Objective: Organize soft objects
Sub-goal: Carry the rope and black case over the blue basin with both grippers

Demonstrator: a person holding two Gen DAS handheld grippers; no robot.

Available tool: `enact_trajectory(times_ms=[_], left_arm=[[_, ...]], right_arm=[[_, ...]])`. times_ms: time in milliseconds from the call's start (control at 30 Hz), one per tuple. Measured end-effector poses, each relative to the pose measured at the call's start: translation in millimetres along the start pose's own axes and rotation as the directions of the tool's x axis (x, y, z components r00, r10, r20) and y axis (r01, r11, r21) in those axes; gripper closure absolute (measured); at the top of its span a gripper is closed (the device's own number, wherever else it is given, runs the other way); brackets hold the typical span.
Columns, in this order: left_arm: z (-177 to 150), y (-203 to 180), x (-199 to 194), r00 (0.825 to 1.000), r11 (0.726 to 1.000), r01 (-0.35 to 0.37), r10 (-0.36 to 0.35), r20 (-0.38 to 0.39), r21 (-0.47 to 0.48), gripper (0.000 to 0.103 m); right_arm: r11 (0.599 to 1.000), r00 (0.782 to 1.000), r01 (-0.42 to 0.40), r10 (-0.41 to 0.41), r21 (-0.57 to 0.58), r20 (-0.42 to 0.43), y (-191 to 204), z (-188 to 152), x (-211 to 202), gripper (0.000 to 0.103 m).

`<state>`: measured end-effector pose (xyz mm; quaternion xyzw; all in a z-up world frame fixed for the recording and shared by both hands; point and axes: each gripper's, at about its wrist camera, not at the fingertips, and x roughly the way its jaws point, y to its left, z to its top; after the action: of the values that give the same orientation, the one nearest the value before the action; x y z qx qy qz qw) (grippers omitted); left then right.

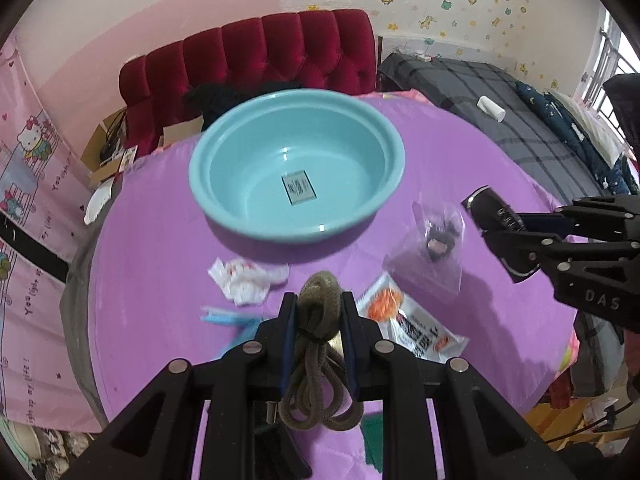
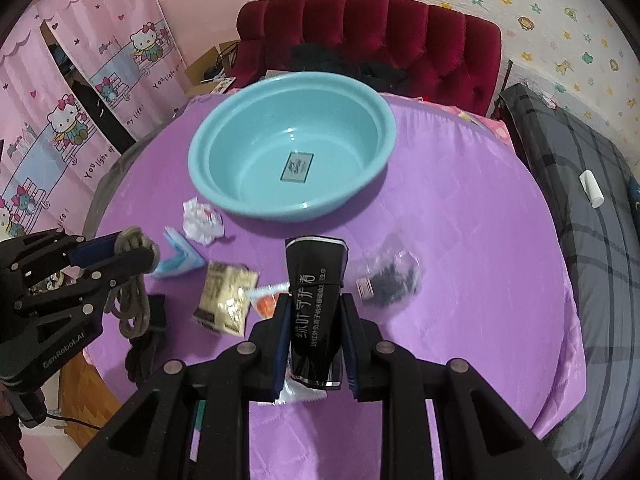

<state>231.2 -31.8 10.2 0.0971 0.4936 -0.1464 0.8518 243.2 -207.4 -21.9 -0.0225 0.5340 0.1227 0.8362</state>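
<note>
Left hand-held gripper (image 1: 319, 312) is clamped on a bundle of olive-brown cord (image 1: 316, 344); the cord's knotted top pokes out above the fingertips and its loops hang below them, held over the near part of the table (image 1: 152, 240). In the right wrist view the same bundle shows at the left edge, pinched between the blue-padded fingers (image 2: 96, 250)

Right hand-held gripper (image 2: 312, 312) is closed on a black packet with white Chinese lettering (image 2: 316, 308), held upright between the fingers, its silver-edged top flaring above them. From the left wrist view this packet appears at the right, off the cloth, just beside the clear plastic bag (image 1: 434, 248)

Table is round, covered with a purple cloth. A light blue plastic basin (image 1: 200, 176) sits on the far half, upright, with only a rectangular label on its floor

Loose items lie on the cloth between the basin and the grippers:
- crumpled white wrapper with red print (image 1: 248, 278), just in front of the basin
- folded light blue item (image 2: 180, 256), beside the wrapper
- beige and gold foil packet (image 2: 226, 300)
- white sachet with orange print (image 1: 404, 320), partly hidden by the right gripper in its own view
- clear plastic bag holding something dark, right of centre

Behind the table stands a dark red tufted sofa (image 1: 256, 52); to the right, a bed with a grey checked cover (image 1: 500, 112) and a white cylinder (image 1: 491, 108) lying on it
</note>
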Motion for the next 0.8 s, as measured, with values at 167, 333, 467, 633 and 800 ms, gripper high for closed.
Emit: enact_trajectory(times_ms=[167,333,467,633,800], left_arm=[[19,9,7,1.000,1.000,0.008,-0.008,0.007,0.011,0.081],[37,16,17,1.000,0.999,0.021,-0.021,0.008,0.025,0.081],[54,21,27,1.000,0.999,0.028,-0.029,0.009,0.034,0.081],[72,28,39,0.999,0.999,0.035,-0.036,0.008,0.040,0.081],[88,35,53,0.999,0.998,0.046,-0.046,0.003,0.042,0.081]], right_arm=[[1.000,1.000,-0.007,0.007,0.006,0.006,3,22,5,0.079],[1.000,1.000,-0.013,0.013,0.011,0.010,5,48,12,0.079],[1.000,1.000,-0.014,0.013,0.011,0.011,6,68,20,0.079],[1.000,1.000,-0.013,0.013,0.009,0.004,8,87,32,0.079],[0.999,1.000,-0.026,0.026,0.024,0.003,6,108,44,0.079]])
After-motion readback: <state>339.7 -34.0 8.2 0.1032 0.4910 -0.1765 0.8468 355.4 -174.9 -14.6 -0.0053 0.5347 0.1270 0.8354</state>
